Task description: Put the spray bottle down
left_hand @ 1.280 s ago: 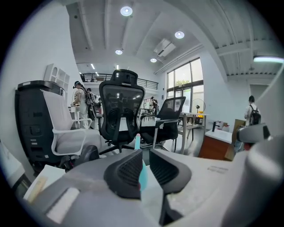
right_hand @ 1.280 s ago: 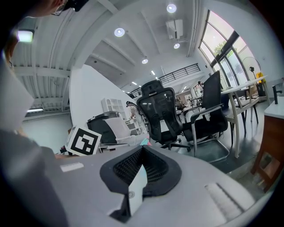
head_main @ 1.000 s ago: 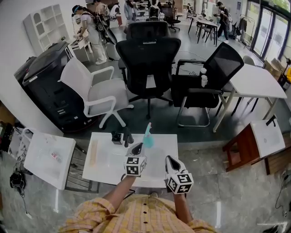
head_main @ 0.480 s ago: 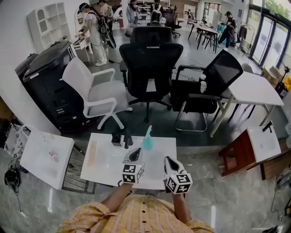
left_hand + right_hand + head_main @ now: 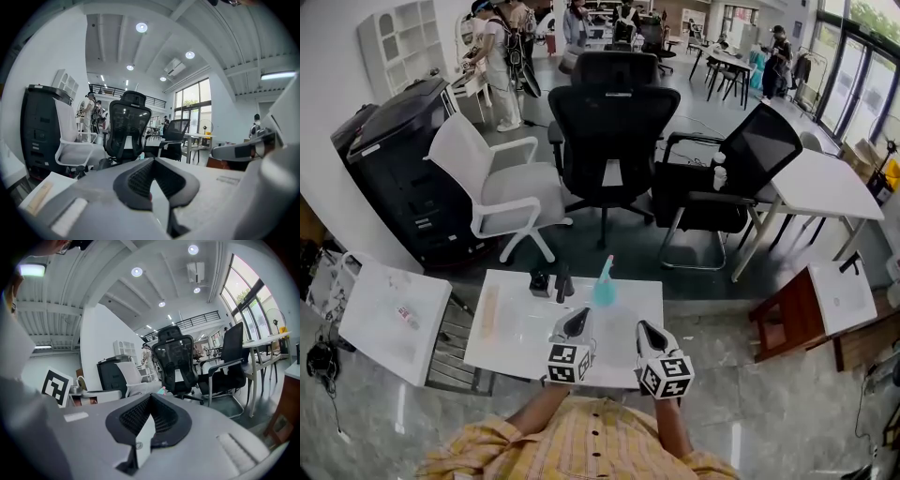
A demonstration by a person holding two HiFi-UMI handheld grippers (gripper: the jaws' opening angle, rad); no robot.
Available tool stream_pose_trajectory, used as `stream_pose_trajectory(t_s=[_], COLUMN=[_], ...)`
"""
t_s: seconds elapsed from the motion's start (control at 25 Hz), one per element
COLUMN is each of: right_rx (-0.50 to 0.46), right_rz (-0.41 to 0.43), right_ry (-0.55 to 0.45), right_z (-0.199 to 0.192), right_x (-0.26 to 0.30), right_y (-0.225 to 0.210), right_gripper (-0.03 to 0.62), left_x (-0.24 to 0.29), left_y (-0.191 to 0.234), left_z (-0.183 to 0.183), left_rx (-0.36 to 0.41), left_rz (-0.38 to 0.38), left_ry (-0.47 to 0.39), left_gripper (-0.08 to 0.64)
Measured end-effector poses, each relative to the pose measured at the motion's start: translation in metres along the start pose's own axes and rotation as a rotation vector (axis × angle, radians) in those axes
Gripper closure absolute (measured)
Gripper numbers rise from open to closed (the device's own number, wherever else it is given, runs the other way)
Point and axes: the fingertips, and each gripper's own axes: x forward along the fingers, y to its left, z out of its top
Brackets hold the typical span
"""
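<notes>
Over the near edge of the table [image 5: 511, 345], the left hand-held gripper [image 5: 578, 319] and right hand-held gripper [image 5: 646, 329] are both closed and empty; the left has drawn back from the bottle [image 5: 604, 287], which stands upright and free at the far edge, so placement is judged complete.

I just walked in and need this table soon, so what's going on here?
A person in a checked shirt holds a claw in each hand over a small white table. The teal spray bottle stands upright near the table's far edge, beside some small dark items, with nothing gripping it. The left claw and right claw are both shut and empty, hovering short of the bottle. It looks to be set down already.
</notes>
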Motion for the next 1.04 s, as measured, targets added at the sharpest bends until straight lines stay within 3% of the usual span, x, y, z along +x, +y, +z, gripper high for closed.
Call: stream_pose_trajectory(t_s=[1.04], right_rx=[-0.007], right_rz=[-0.009], right_ry=[-0.003], right_z=[-0.008], right_x=[-0.011], right_y=[0.003], right_gripper=[0.594], left_x=[-0.024], left_y=[-0.019], left_z=[-0.003], left_rx=[0.052], left_rz=[-0.018], left_ry=[-0.030], left_gripper=[0.561])
